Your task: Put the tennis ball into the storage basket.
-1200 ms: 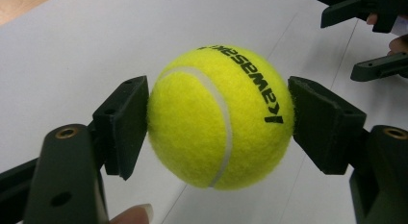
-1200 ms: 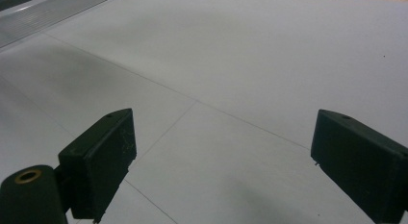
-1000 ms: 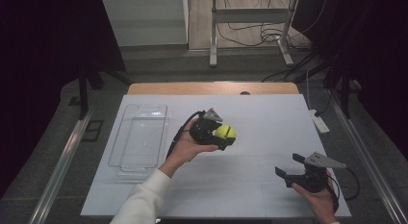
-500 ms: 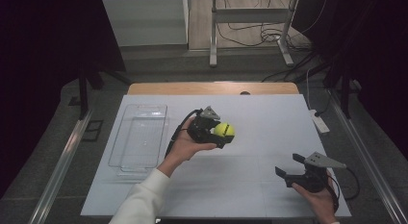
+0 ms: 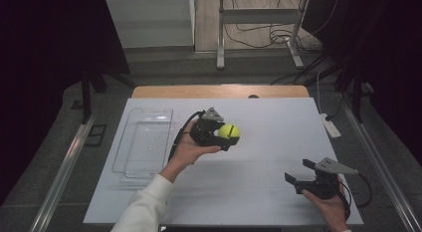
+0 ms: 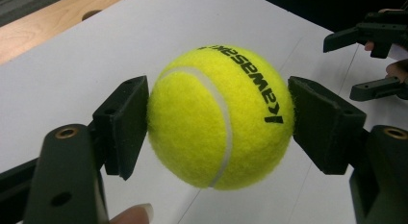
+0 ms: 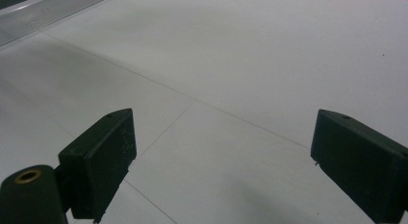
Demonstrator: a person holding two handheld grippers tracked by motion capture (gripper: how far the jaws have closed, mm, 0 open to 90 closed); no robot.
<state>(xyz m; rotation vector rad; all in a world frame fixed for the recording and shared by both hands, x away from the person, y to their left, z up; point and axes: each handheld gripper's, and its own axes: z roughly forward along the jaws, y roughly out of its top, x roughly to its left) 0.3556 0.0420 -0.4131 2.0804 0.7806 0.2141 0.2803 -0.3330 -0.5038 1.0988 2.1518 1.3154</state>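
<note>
Ball (image 6: 220,116) pinched by left gripper (image 5: 228,137) above table (image 5: 268,192), not yet in tray (image 5: 143,142); right gripper (image 5: 298,173) spread, idle.

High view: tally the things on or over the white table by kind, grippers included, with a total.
Yellow felt tennis ball, clamped in the left gripper: 1
Clear plastic rectangular tray, at the table's left: 1
Black two-jaw grippers: 2 (left gripper, right gripper)
Total: 4
</note>
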